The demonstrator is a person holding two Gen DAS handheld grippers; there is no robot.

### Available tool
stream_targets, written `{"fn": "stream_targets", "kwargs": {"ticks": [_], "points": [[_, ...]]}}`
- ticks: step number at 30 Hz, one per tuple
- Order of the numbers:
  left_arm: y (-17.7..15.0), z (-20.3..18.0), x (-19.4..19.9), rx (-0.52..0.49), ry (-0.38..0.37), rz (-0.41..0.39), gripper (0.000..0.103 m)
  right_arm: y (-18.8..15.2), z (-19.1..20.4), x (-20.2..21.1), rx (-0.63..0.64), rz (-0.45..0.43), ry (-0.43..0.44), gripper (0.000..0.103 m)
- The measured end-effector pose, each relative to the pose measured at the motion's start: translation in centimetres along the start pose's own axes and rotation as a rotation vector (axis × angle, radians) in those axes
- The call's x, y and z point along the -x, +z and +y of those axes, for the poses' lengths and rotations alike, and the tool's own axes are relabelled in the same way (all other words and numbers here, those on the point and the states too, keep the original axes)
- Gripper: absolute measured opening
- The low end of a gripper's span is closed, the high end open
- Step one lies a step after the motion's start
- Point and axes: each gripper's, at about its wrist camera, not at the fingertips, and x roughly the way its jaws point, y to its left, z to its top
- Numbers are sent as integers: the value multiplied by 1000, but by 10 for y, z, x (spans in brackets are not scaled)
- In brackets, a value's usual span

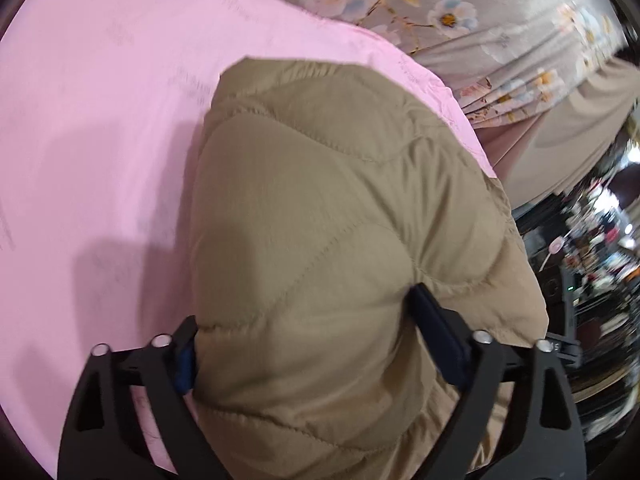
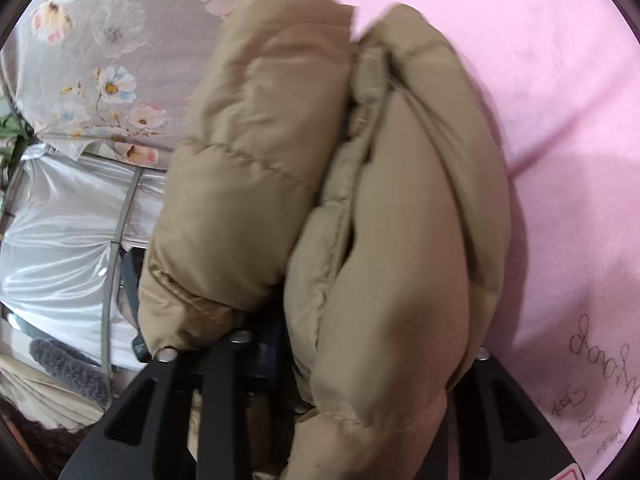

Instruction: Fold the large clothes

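Note:
A tan quilted puffer jacket [image 1: 328, 208] lies bunched on a pink sheet [image 1: 100, 128]. In the left wrist view my left gripper [image 1: 302, 312] straddles the thick bundle. Its blue-padded fingers [image 1: 436, 332] dent the fabric on both sides, so it is shut on the jacket in a wide grip. In the right wrist view the jacket [image 2: 400, 240] is folded into two fat rolls with a seam between them. My right gripper [image 2: 340, 340] is mostly buried under the padding. One dark finger [image 2: 274, 344] shows pressed against the right-hand roll, and the other is hidden.
Grey floral bedding [image 1: 420, 8] borders the pink sheet [image 2: 560, 120] at the far side. Shiny silver fabric [image 2: 60, 232] and a grey fuzzy item [image 2: 68, 372] lie to the left of the right gripper. Dark cluttered furniture [image 1: 592, 260] stands beyond the bed's edge.

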Motion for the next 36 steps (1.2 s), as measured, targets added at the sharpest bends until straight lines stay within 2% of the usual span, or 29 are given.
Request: {"fn": "stream_targets", "kwargs": {"ticks": [2,4,12,21,31,36], "points": [[7,-10,12,-47,19,-30,66,1,23,7,68,-57,-20,19],[15,-24,29,-100,40,-72,62,2,47,15,134,-108,-36,18],[38,-65,99,-250,80,-274,56,9,133,38,336,-265,-64,17],[70,-89,163,-327,67,-456,55,23,220,51,521,-385,-45,17],[108,-68,212,-334,7,-593,55,48,278,45,672,-445,-35,16],[137,-42,209,-336,10,-611,55,77,279,22,680,-418,-33,16]]}}
